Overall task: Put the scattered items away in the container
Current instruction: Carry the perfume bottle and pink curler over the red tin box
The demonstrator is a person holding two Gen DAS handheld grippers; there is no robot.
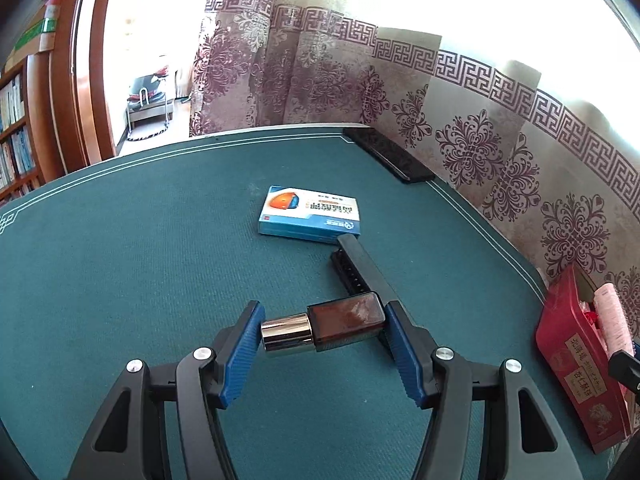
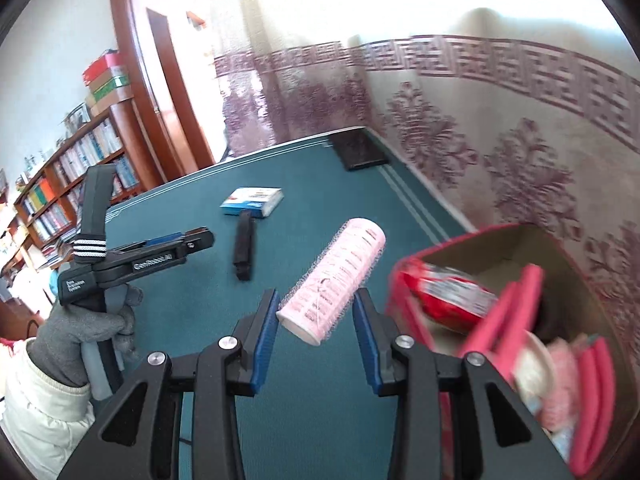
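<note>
A lived-in home room, patterned curtain (image 1: 360,92), crowded bookshelf (image 2: 68,184), wooden door frame (image 2: 132,80), green-topped table (image 1: 140,240)

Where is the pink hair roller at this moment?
In the right wrist view, the pink hair roller sits between the right hand-held gripper pads, above the green table, left of the red box.

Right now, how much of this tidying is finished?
Partly. The red box already holds a red packet and pink items. In hand: the left gripper grips a small brown bottle, the right gripper a pink hair roller. Left on the table: a blue medicine box and a black comb.
</note>
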